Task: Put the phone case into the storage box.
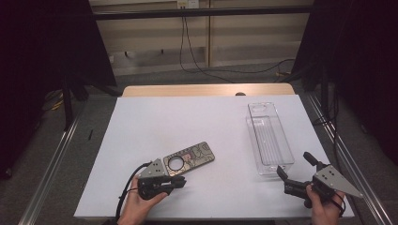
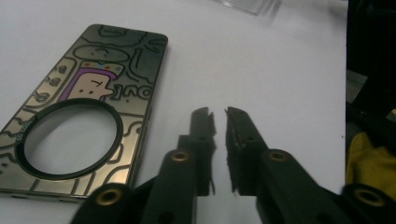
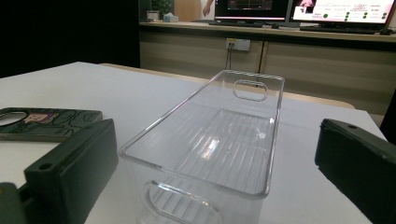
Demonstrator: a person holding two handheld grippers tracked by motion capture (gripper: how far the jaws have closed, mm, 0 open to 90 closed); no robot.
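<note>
Clear plastic: 1 bin (image 1: 269, 138); 1 phone case (image 1: 189, 158); 2 hand-held grippers.

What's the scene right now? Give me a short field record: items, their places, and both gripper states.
surface: white table sheet
phone case: lies flat, left of centre, nothing gripping it
clear bin: empty, upright, right side
left gripper: jaws nearly shut on nothing, beside the near edge of the phone case
right gripper: jaws wide open, facing the near end of the clear bin
</note>
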